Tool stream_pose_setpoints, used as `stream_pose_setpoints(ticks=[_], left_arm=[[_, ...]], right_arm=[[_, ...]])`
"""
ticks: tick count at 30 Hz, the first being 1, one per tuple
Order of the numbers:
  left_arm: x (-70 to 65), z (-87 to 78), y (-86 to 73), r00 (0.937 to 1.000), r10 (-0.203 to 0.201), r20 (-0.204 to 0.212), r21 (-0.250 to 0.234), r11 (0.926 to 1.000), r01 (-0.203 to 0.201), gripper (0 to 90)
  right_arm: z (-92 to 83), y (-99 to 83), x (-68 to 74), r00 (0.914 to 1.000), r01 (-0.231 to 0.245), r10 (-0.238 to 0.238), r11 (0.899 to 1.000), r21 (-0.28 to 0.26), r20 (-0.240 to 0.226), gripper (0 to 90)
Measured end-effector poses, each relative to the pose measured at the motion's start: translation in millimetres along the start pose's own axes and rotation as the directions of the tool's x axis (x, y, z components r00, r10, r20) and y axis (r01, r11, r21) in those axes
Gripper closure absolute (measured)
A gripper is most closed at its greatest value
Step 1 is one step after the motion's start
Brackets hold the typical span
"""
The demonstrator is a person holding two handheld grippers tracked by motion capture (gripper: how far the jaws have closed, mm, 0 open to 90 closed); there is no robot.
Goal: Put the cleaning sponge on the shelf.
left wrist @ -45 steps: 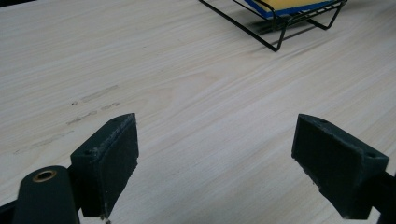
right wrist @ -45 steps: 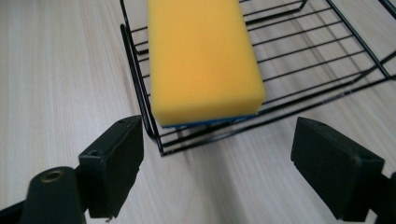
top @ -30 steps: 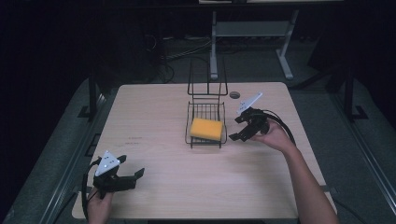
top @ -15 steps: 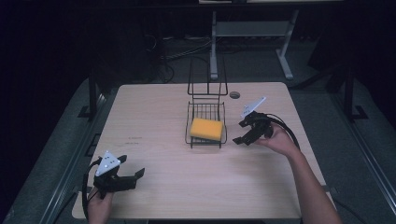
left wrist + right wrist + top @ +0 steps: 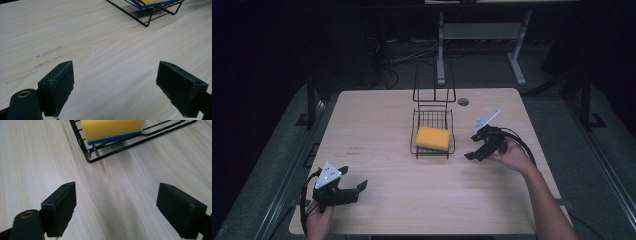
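— Where's the sponge (image 5: 113, 130)?
— Ahead of the right gripper (image 5: 478, 148), lying in the wire basket (image 5: 433, 149) on the table (image 5: 422, 195).
— How will it handle?
— Probably light and squashy (pinch its long sides).
— The fingers (image 5: 58, 208)?
— Spread wide, holding nothing; the left gripper (image 5: 353, 190) likewise.

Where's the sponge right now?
The yellow sponge lies in the black wire basket at mid-table in the high view, just left of the open right tool; the right gripper view shows its blue underside.
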State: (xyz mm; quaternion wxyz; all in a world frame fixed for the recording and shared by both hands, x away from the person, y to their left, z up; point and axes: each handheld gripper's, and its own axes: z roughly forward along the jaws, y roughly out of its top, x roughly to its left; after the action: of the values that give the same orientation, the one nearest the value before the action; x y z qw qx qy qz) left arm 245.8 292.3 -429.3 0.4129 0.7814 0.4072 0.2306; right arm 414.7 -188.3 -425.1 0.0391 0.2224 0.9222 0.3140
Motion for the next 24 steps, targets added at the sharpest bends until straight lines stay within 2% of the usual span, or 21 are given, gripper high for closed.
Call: stream_pose_setpoints(ticks=[5, 17, 24], left_arm=[[-0.4, 0.4, 0.3, 1.0, 0.001, 0.001, 0.0, 1.0, -0.001, 14.1], [-1.8, 1.3, 1.0, 1.0, 0.008, 0.0, -0.001, 1.0, -0.008, 14.1], [-2.1, 1.7, 1.0, 1.0, 0.007, 0.002, -0.003, 1.0, -0.007, 14.0]], right_arm=[[2.2, -5.6, 2.2, 0.9999, -0.011, 0.011, 1.0, 0.018, -0.011, 15.8], [-0.6, -18.9, 9.4, 0.9999, -0.014, 0.014, 1.0, 0.027, -0.001, 15.8], [-2.4, -26.3, 13.2, 0.9997, -0.022, 0.022, 1.0, 0.017, 0.003, 15.8]])
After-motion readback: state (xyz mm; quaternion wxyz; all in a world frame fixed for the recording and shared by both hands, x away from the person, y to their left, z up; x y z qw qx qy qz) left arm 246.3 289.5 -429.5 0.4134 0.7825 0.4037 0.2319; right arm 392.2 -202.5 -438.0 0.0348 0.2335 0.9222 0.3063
